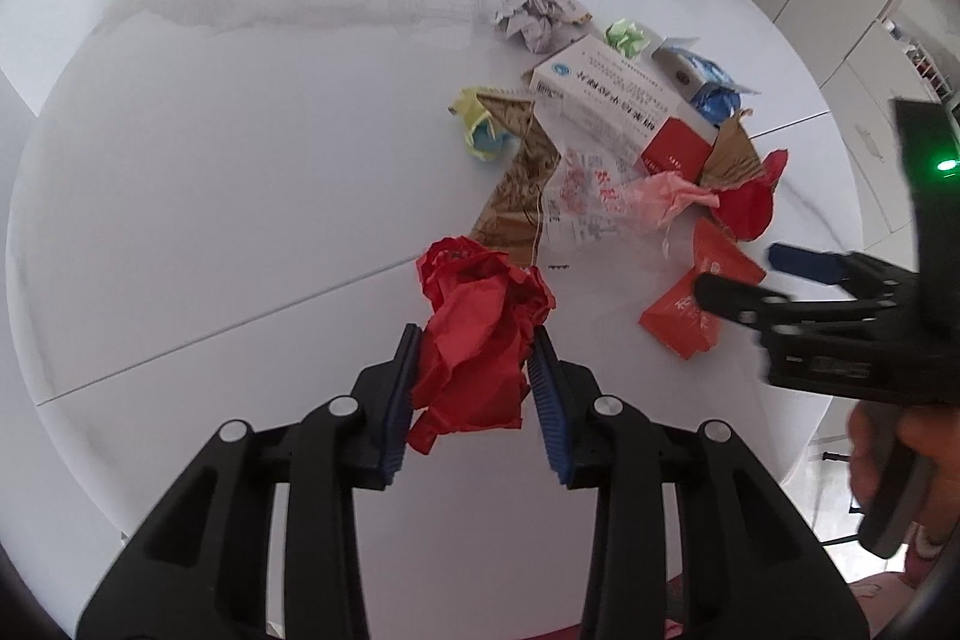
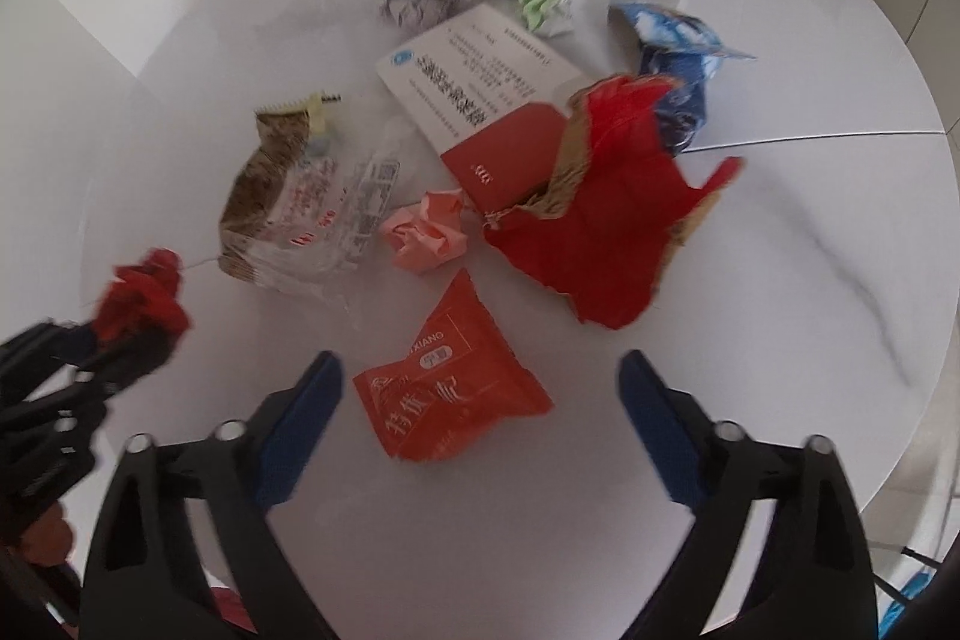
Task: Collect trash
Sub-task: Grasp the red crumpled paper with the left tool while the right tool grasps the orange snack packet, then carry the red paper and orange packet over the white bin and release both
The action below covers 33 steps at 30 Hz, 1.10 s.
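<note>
From your left wrist camera, your left gripper points down at a smooth, glossy white round table. Its ribbed blue pads are clamped on a crumpled ball of red tissue paper, soft and deeply creased. Beyond it lies the trash heap: a flat white-and-red cardboard box with printed text, a clear crinkly plastic wrapper over a brown patterned sheet, a wad of grey newsprint and a folded yellow paper scrap. At the right edge, your right gripper reaches in above a red sachet.

From your right wrist camera, your right gripper has its jaws wide apart, holding nothing. The glossy red foil sachet, flat with white lettering, lies on the table between the pads, touching neither. Behind it sit a crumpled pink paper ball, a torn red sheet with a brown ragged edge and a shiny blue wrapper.
</note>
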Each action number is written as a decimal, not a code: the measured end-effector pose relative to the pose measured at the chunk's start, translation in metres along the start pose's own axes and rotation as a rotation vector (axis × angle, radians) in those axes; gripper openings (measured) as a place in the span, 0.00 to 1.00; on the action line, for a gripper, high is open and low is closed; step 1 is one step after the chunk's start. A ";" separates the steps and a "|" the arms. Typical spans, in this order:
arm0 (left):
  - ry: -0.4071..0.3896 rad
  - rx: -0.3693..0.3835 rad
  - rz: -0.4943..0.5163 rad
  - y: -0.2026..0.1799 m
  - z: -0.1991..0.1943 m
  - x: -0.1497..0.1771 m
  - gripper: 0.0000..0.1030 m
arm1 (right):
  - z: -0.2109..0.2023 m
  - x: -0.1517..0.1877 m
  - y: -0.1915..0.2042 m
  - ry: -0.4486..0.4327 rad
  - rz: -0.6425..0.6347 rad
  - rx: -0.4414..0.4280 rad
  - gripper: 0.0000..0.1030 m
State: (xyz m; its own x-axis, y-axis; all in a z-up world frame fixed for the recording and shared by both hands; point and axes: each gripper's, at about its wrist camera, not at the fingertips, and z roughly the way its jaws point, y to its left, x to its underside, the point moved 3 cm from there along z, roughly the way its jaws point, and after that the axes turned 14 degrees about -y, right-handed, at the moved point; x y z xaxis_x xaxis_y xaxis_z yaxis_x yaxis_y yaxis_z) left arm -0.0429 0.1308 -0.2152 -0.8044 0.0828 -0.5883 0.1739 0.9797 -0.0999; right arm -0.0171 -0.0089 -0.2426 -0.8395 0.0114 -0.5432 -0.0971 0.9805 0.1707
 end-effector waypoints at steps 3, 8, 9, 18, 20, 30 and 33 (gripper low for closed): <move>-0.007 0.014 0.004 0.002 -0.006 -0.004 0.34 | 0.006 0.003 0.001 0.019 0.007 -0.002 0.59; -0.019 0.032 0.031 -0.001 -0.015 -0.012 0.34 | 0.003 0.006 -0.004 0.019 0.041 -0.037 0.50; -0.023 0.038 0.039 -0.004 -0.017 -0.013 0.34 | 0.001 0.007 -0.006 0.018 0.054 -0.055 0.48; -0.044 0.150 0.159 -0.066 -0.039 -0.019 0.34 | -0.081 0.022 -0.052 -0.079 0.149 -0.101 0.47; -0.045 0.195 0.193 -0.092 -0.042 -0.017 0.34 | -0.115 0.033 -0.086 -0.129 0.184 -0.029 0.47; 0.020 0.400 0.393 -0.230 -0.047 0.017 0.34 | -0.100 0.176 -0.258 0.054 0.401 0.281 0.48; 0.057 0.435 0.446 -0.270 -0.041 0.035 0.34 | -0.064 0.209 -0.280 0.125 0.439 0.272 0.48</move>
State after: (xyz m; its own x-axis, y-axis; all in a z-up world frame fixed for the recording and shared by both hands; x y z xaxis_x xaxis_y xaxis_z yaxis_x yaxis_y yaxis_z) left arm -0.1411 -0.1228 -0.1759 -0.6276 0.4883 -0.6064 0.7060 0.6852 -0.1791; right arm -0.1994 -0.2939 -0.3510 -0.8290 0.4248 -0.3638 0.4057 0.9045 0.1317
